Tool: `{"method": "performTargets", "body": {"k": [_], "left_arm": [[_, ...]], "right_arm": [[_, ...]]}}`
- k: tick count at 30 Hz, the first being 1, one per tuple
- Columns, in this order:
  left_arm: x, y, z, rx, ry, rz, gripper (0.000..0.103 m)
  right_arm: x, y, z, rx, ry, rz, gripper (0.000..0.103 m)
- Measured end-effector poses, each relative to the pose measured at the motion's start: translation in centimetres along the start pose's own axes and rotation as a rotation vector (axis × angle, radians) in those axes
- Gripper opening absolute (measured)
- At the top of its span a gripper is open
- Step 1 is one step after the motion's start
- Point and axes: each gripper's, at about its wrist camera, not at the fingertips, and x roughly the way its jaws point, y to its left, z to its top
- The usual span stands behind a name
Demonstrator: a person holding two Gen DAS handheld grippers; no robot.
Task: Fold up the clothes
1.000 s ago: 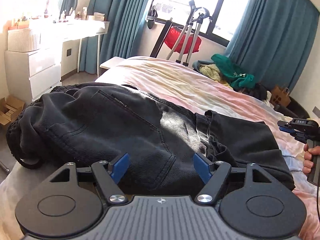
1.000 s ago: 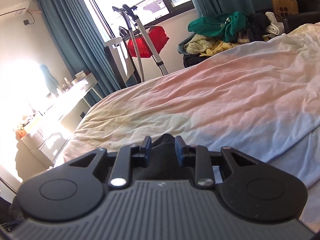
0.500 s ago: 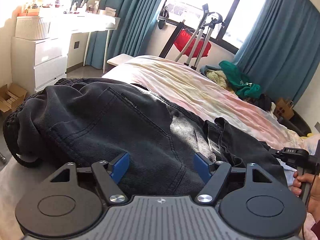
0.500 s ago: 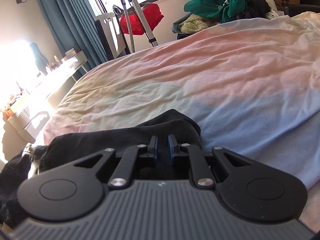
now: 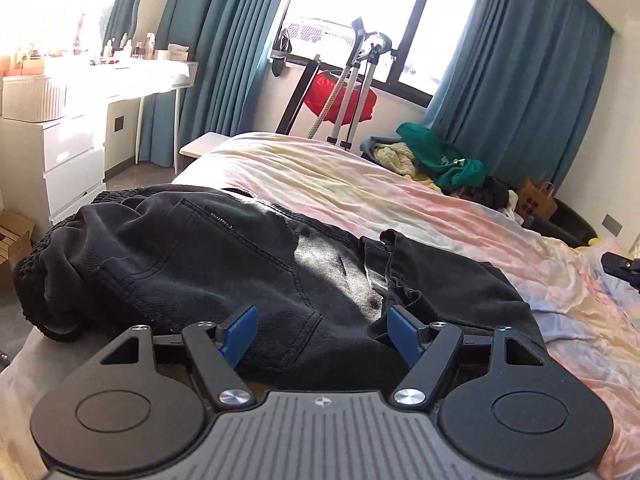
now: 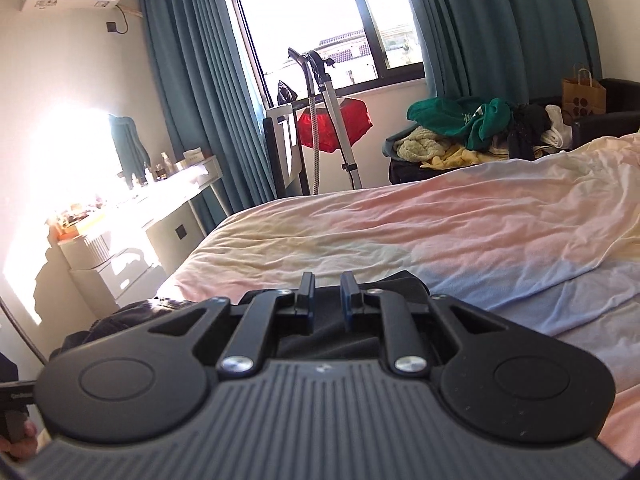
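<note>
While the black jeans [image 5: 224, 264] lie half folded on the bed [image 5: 400, 196], the left hand-held gripper [image 5: 320, 330] hovers open above them. The right hand-held gripper [image 6: 326, 300] stands slightly apart over dark cloth; whether it grips, I cannot tell. Next, I think, a hem must be pinched.

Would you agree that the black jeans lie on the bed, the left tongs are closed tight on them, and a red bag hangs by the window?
Not quite: the left tongs are open, their blue pads spread wide above the black jeans, as the left wrist view shows. The rest holds: the jeans lie on the bed, and a red bag hangs by the window.
</note>
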Motion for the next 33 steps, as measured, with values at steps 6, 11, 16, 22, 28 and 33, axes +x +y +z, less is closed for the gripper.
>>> {"method": "performTargets", "body": {"k": [6, 11, 16, 22, 28, 33], "left_arm": [[-1.0, 1.8, 0.5, -0.107, -0.02, 0.0, 0.079], [-0.8, 2.4, 0.6, -0.127, -0.01, 0.03, 0.082], [0.0, 2.8, 0.5, -0.137, 0.013, 0.082, 0.093], [0.6, 3.4, 0.3, -0.159, 0.026, 0.149, 0.103], [0.7, 4.8, 0.3, -0.25, 0.057, 0.185, 0.103], [0.5, 7.1, 0.3, -0.42, 0.066, 0.085, 0.103]], "right_arm": [[-1.4, 0.4, -5.8, 0.031, 0.064, 0.009, 0.02], [-0.3, 1.2, -6.0, 0.0, 0.067, -0.017, 0.02], [-0.1, 1.2, -6.2, -0.014, 0.049, -0.048, 0.037], [-0.6, 1.2, -6.0, -0.018, 0.014, -0.037, 0.09], [-0.6, 1.8, -6.0, -0.036, 0.028, -0.009, 0.097], [-0.5, 1.2, -6.1, 0.003, 0.047, -0.035, 0.097]]}}
